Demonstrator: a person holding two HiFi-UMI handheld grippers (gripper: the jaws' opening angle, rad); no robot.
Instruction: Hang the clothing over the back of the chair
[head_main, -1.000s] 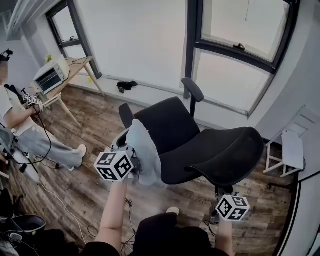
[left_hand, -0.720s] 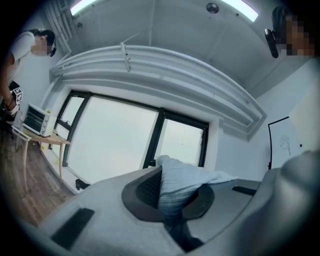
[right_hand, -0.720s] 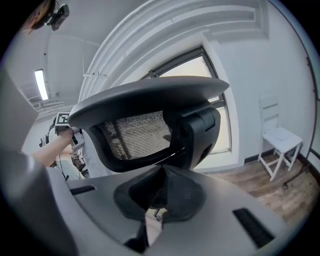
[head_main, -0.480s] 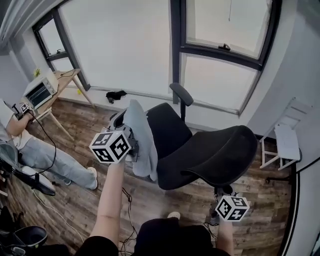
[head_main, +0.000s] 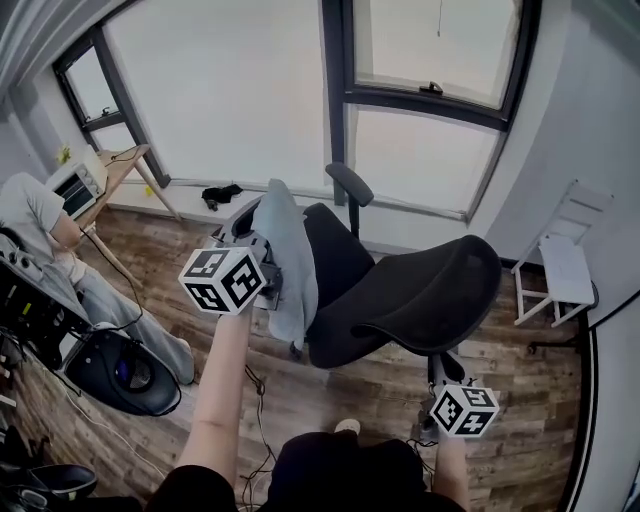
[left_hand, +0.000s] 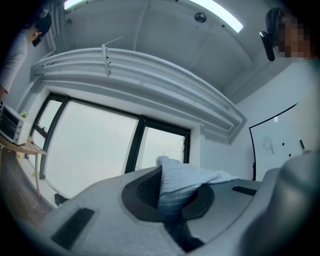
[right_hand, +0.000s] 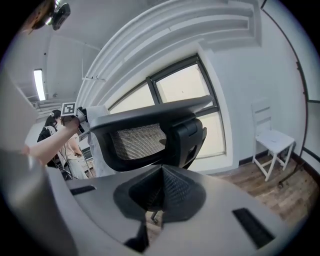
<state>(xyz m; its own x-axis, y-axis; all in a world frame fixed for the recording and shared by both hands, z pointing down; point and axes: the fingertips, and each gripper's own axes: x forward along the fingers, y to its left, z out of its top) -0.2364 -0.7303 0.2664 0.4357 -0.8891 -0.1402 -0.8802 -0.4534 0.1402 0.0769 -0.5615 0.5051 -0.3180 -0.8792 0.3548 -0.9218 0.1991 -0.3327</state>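
Clamping pale clothing, the left gripper is closed tight; right gripper closed, empty.

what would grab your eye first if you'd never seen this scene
The black office chair fills the middle of the wooden floor, in front of the big windows. At its left in the head view, the left hand-held gripper is clamped on a pale blue garment, held up beside the chair.
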